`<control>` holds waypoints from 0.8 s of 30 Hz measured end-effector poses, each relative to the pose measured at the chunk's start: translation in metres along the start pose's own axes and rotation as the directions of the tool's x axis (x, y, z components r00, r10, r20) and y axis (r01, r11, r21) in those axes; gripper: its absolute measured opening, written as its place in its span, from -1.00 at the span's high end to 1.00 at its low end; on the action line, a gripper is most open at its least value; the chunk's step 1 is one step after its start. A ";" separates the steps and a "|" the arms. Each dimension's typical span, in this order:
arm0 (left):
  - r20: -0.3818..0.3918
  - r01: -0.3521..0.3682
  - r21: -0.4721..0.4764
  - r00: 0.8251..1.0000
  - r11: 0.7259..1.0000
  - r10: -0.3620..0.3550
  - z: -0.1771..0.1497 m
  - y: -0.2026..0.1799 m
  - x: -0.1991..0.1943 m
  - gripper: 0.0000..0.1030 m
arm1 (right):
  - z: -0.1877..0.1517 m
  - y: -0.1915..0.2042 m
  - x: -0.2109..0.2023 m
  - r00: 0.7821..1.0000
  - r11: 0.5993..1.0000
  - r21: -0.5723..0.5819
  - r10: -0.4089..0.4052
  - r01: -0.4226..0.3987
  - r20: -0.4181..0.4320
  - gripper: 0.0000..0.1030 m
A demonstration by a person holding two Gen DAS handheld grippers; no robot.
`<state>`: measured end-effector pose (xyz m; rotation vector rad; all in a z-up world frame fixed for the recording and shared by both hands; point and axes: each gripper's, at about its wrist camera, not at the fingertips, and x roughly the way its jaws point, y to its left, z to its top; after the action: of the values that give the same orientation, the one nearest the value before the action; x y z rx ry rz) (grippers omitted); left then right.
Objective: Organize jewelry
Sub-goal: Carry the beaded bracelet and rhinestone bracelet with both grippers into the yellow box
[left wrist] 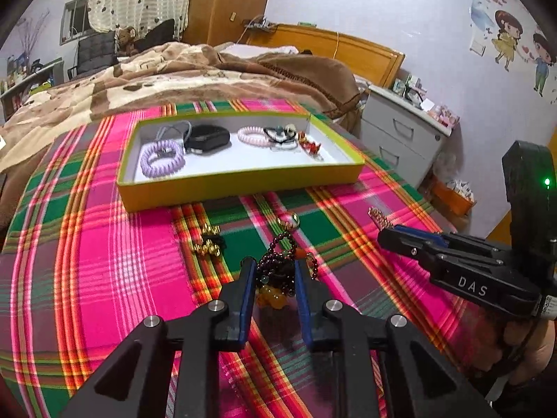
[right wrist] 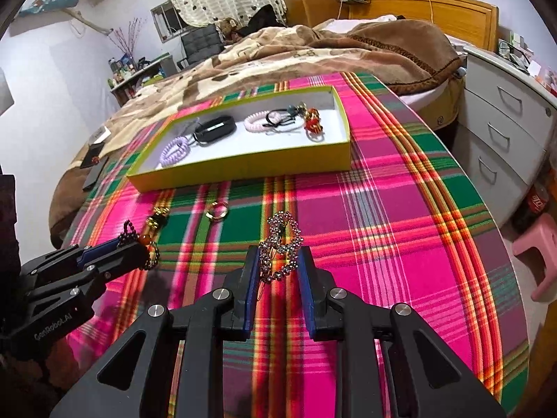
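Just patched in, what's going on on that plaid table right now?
Jewelry is being sorted into the yellow-green box, which already holds hair ties and a black band. The left gripper is closed around a dark beaded bracelet, and the right gripper is closed around a rhinestone hair clip; both are just above the plaid cloth. A gold ring and a gold-and-black piece lie loose before the box.
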<state>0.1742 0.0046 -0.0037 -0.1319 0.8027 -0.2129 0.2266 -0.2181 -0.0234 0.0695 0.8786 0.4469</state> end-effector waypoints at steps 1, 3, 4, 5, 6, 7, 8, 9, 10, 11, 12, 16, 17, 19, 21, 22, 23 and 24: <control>0.006 0.000 0.001 1.000 1.000 0.000 0.002 0.000 -0.002 0.57 | 0.001 0.000 -0.002 1.000 1.000 0.001 0.004 -0.004 0.004 0.57; 0.023 -0.001 0.002 1.000 1.000 0.001 0.006 0.001 -0.005 0.57 | 0.004 0.001 -0.005 1.000 1.000 0.000 0.007 -0.007 0.016 0.57; 0.033 -0.003 0.004 0.999 1.000 0.003 0.010 0.002 -0.007 0.57 | 0.006 0.001 -0.006 1.000 1.000 0.000 0.008 -0.008 0.020 0.57; 0.040 -0.005 0.006 0.999 1.000 0.004 0.012 0.002 -0.009 0.57 | 0.007 0.001 -0.007 1.000 1.000 -0.001 0.010 -0.010 0.025 0.57; 0.048 -0.008 0.009 0.999 1.000 0.007 0.015 0.003 -0.011 0.57 | 0.008 0.002 -0.009 1.000 1.000 -0.003 0.010 -0.010 0.029 0.57; 0.057 -0.012 0.011 0.998 1.000 0.011 0.019 0.004 -0.012 0.57 | 0.010 0.003 -0.009 0.999 1.000 -0.006 0.010 -0.009 0.034 0.57; 0.061 -0.014 0.011 0.998 1.000 0.014 0.021 0.006 -0.013 0.58 | 0.013 0.003 -0.011 0.999 1.000 -0.010 0.007 -0.007 0.041 0.57; 0.066 -0.016 0.012 0.998 1.000 0.015 0.024 0.007 -0.013 0.57 | 0.015 0.003 -0.011 0.999 1.000 -0.012 0.006 -0.006 0.044 0.57; 0.073 -0.019 0.014 0.997 1.000 0.018 0.028 0.009 -0.013 0.57 | 0.019 0.004 -0.011 0.999 1.000 -0.016 0.006 -0.005 0.049 0.57; 0.078 -0.024 0.017 0.997 1.000 0.022 0.031 0.010 -0.014 0.57 | 0.021 0.004 -0.012 0.999 1.000 -0.019 0.006 -0.005 0.052 0.57; 0.085 -0.031 0.021 0.996 0.999 0.029 0.035 0.012 -0.013 0.57 | 0.025 0.005 -0.012 0.998 1.000 -0.025 0.005 -0.003 0.058 0.57; 0.099 -0.050 0.031 0.994 0.998 0.047 0.048 0.018 -0.010 0.57 | 0.039 0.006 -0.010 0.997 0.999 -0.050 -0.002 0.006 0.076 0.57; 0.102 -0.054 0.033 0.994 0.998 0.050 0.052 0.020 -0.009 0.57 | 0.043 0.006 -0.009 0.997 0.998 -0.056 -0.004 0.008 0.081 0.57; 0.106 -0.066 0.035 0.992 0.997 0.062 0.061 0.026 -0.004 0.57 | 0.051 0.005 -0.006 0.996 0.998 -0.062 -0.005 0.011 0.087 0.57; 0.112 -0.074 0.038 0.991 0.997 0.069 0.067 0.030 -0.001 0.57 | 0.058 0.004 -0.003 0.996 0.998 -0.069 -0.004 0.011 0.094 0.57; 0.114 -0.080 0.039 0.991 0.996 0.075 0.072 0.034 0.003 0.57 | 0.063 0.003 0.000 0.996 0.997 -0.070 -0.008 0.014 0.094 0.57; 0.113 -0.086 0.036 0.990 0.996 0.081 0.075 0.037 0.005 0.57 | 0.067 0.001 0.003 0.996 0.997 -0.071 -0.010 0.017 0.093 0.57; 0.113 -0.089 0.033 0.990 0.995 0.085 0.078 0.040 0.008 0.57 | 0.070 0.000 0.005 0.996 0.997 -0.073 -0.010 0.017 0.094 0.57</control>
<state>0.2422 0.0442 0.0366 -0.0715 0.6915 -0.1368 0.2823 -0.2073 0.0180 0.0165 0.7691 0.4599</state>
